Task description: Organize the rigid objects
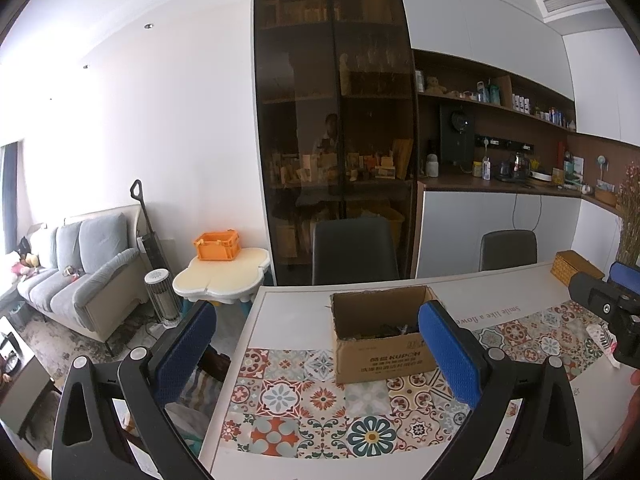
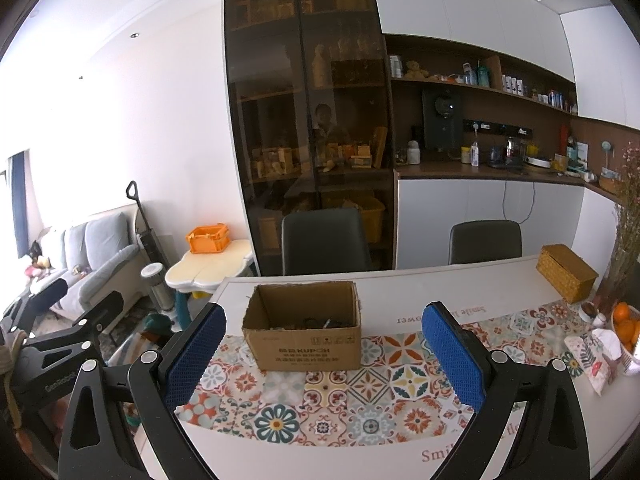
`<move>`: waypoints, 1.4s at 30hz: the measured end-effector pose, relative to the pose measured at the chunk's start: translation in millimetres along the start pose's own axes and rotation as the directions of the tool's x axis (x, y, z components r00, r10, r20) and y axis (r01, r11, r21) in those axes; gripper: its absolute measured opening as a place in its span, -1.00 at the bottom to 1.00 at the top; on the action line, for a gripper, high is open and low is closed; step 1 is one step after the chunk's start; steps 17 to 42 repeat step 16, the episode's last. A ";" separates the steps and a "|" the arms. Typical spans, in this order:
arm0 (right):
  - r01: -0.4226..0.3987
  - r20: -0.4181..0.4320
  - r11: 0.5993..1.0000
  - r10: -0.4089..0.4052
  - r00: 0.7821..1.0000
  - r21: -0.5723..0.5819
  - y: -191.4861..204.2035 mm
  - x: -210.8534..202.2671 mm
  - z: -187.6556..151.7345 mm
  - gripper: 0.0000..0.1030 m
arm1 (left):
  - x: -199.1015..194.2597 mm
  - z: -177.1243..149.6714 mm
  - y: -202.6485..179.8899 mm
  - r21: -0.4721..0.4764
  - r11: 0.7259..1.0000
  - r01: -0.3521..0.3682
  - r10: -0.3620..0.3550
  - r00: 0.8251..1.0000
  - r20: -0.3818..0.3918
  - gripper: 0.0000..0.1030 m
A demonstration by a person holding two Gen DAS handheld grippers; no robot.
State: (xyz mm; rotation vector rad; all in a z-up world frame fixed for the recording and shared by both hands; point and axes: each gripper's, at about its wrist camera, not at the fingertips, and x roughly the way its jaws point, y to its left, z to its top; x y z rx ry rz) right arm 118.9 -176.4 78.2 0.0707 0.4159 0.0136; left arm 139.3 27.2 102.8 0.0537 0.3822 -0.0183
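Far left, off the desk: grey sofa (image 1: 76, 264), then a small cream side table (image 1: 222, 276) with an orange crate (image 1: 218, 245) on it. Left tool (image 1: 316, 344) hangs over the near left end of the desk (image 1: 296, 304), blue pads wide apart, nothing between them; its left finger (image 1: 188, 346) sits out past the desk edge, right finger (image 1: 448, 350) overlaps the box's near right corner in view, contact cannot be told. Open cardboard box (image 2: 304, 330) stands upright on the patterned tile mat (image 2: 332, 396), mid-desk, flaps up, dark small items (image 2: 308, 323) inside, too jumbled to identify. Two dark chairs (image 2: 324, 240) behind the far desk edge. Right tool (image 2: 324, 354) is near side of the box, pads spread wide, empty, box framed between the fingers but apart from them. Right of the box: wicker box (image 2: 566, 276) at far right, printed pouch (image 2: 592, 356) lying near right, bowl of oranges (image 2: 626, 324) at the right edge.
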 end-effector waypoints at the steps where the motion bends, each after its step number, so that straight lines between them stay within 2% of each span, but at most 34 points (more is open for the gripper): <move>1: 0.000 0.000 1.000 0.000 1.000 -0.001 -0.5 0.0 0.5 0.92 | -0.1 0.4 -0.3 0.001 1.000 -0.002 0.002 1.000 0.000 1.00; 42: 0.000 0.000 1.000 0.000 1.000 -0.001 -0.1 -1.4 0.6 0.92 | 1.6 1.0 0.8 -0.005 1.000 0.007 -0.007 1.000 -0.002 1.00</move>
